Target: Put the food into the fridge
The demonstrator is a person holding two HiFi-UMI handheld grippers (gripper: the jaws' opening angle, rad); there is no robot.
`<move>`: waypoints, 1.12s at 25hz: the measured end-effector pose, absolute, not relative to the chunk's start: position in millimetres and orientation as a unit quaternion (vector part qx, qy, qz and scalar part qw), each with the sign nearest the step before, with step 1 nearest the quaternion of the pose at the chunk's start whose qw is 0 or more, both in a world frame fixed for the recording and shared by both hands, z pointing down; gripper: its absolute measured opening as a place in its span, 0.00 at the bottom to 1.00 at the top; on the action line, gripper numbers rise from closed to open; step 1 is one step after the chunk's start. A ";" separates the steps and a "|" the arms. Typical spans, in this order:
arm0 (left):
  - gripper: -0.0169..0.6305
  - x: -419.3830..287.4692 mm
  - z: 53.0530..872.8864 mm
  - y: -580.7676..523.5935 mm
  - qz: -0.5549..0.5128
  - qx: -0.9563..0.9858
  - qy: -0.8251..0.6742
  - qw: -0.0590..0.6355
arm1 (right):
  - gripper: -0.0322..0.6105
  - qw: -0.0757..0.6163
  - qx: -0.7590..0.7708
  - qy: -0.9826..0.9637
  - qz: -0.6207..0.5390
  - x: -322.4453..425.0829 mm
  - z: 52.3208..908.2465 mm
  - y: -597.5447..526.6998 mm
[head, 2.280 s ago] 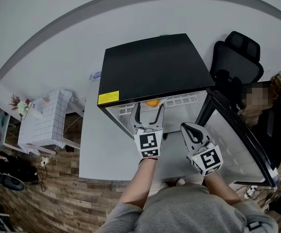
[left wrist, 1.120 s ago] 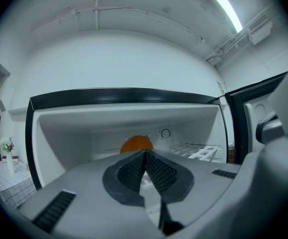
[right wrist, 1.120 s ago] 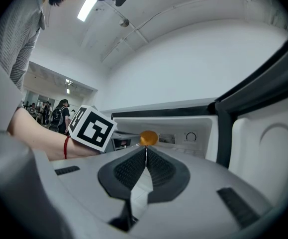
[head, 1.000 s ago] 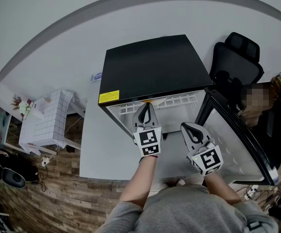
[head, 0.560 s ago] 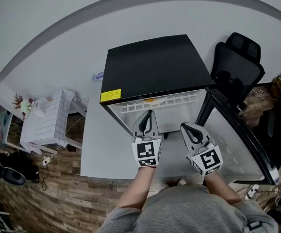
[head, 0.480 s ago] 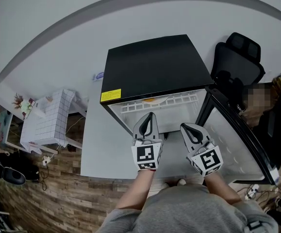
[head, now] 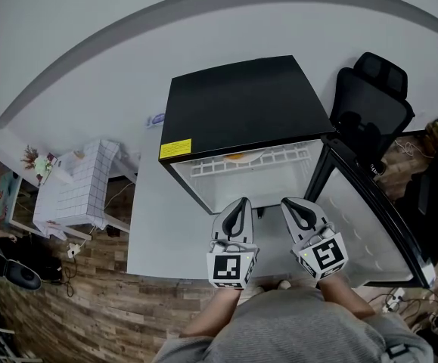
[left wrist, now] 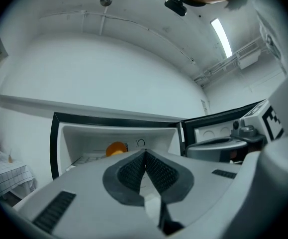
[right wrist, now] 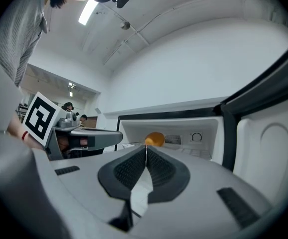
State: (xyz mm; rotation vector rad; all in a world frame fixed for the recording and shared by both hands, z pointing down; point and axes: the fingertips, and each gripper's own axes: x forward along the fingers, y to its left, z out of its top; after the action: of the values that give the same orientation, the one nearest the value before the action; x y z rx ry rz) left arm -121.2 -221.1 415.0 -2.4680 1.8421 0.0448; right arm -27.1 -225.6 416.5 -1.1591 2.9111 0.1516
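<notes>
The black fridge is standing open. An orange food is sitting on its wire shelf. The left gripper and right gripper are hovering in front, jaws pressed together, holding nothing.

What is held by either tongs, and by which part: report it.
Nothing is held. The left tongs and right tongs are both shut and empty; the round orange food lies on the white wire shelf inside the open black fridge.

The fridge mouth stands open ahead, its shelf free but for an orange (at the back). The door walls off the right.
</notes>
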 end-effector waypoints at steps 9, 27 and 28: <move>0.04 -107.5 422.2 -180.9 0.020 -0.810 0.586 0.030 | 0.07 -0.003 -0.362 0.931 0.048 -28.6 418.9 -211.1; 0.04 -105.2 416.3 -187.2 0.020 -0.814 0.579 0.039 | 0.07 -0.021 -0.375 0.924 0.069 -32.1 408.0 -211.2; 0.04 -105.5 416.0 -187.4 0.020 -0.814 0.578 0.040 | 0.07 -0.025 -0.374 0.924 0.071 -33.1 407.9 -210.5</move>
State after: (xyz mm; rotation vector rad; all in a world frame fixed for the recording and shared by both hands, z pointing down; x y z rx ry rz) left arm -105.5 -187.4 416.0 -2.4955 1.7723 0.0605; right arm -33.1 -210.5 407.9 -1.1934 2.9504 0.2279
